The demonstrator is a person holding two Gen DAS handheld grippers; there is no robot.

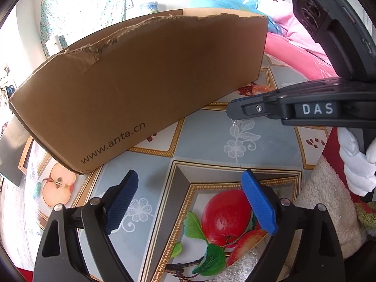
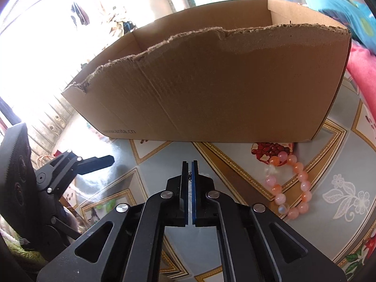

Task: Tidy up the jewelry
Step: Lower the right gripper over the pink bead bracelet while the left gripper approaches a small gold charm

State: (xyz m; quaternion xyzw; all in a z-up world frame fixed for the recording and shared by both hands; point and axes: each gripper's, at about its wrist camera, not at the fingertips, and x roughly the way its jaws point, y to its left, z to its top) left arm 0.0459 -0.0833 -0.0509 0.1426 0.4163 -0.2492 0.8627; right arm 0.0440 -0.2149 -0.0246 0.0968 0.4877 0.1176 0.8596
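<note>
Left gripper (image 1: 190, 202): jaws spread wide, nothing between them; beneath the gap lies only the worktop (image 1: 206, 138) with its printed fruit-pattern cover.

Right gripper (image 2: 190, 164): jaws pressed together, pinching a small metallic item (image 2: 189, 175), apparently a fine chain, only partly visible in the slit between the pads. In the left wrist view a tiny clear piece (image 1: 234, 123) hangs below the tip of those jaws.

Cardboard box (image 2: 223, 89): stands on the worktop directly ahead of both sets of jaws, top edge torn, open upward.

Bead bracelet (image 2: 290, 185): pink and orange beads, lying flat on the worktop to the right of the right jaws, near the box's front corner, touching neither gripper.

A white-gloved hand (image 1: 357, 164) holds the right gripper's handle.
</note>
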